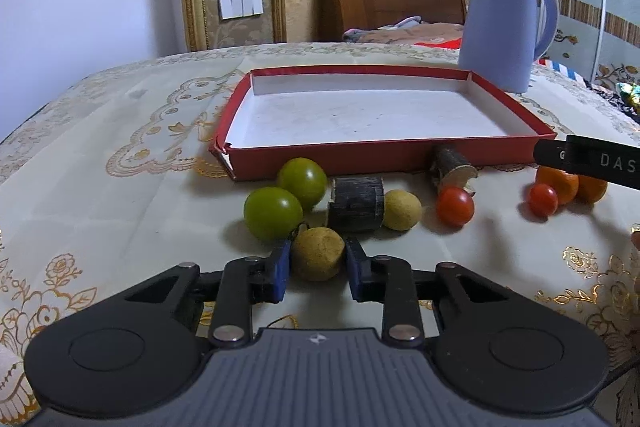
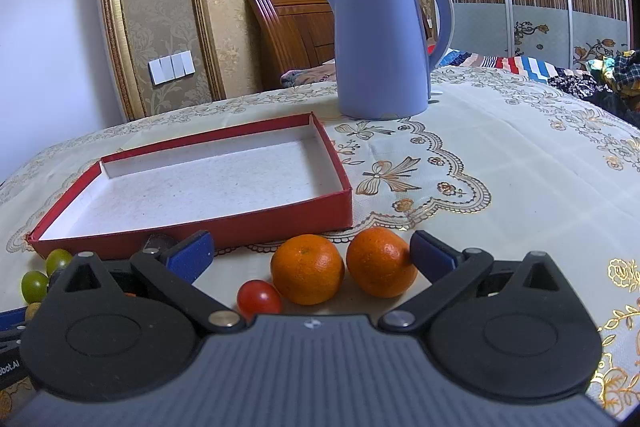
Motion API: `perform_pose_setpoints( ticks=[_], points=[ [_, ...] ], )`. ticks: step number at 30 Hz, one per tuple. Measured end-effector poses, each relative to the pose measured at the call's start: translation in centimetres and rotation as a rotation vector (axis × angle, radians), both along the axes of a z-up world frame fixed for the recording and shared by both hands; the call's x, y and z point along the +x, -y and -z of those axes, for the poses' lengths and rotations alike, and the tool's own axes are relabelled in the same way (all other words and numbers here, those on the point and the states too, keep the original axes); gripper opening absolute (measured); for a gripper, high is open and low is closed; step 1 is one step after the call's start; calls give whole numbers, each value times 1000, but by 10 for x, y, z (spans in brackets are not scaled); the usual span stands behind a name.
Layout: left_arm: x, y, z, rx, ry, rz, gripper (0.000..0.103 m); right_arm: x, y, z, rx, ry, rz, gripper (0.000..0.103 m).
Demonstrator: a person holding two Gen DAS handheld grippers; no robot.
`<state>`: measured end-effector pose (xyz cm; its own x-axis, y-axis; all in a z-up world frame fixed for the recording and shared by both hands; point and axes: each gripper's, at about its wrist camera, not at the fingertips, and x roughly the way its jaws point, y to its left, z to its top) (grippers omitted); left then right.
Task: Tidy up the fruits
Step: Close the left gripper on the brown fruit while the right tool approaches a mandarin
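Between my left gripper's [image 1: 318, 257] blue pads, a small round tan-skinned fruit [image 1: 318, 254] sits pinched on the cream embroidered tablecloth [image 1: 120, 187]. My right gripper [image 2: 310, 253] stands spread wide around two orange mandarins [image 2: 307, 269]. Beyond lie green round fruits [image 1: 273, 213], then the empty red cardboard tray [image 1: 360, 157].

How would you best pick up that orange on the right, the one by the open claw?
Grip the right orange across its round middle, coming in low from the front. It rests on the tablecloth, and the other orange sits close on its left, so probably slide one finger of the right gripper between them.
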<state>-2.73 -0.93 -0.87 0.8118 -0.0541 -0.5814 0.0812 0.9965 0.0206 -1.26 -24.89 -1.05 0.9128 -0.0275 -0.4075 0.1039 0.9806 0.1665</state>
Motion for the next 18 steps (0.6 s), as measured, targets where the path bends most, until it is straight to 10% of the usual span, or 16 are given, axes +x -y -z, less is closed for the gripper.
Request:
perform_pose_setpoints(
  ticks=[18],
  points=[
    [5,-2,1,-34,6,8,28,-31,75,6,-3,-79,-72,103]
  ],
)
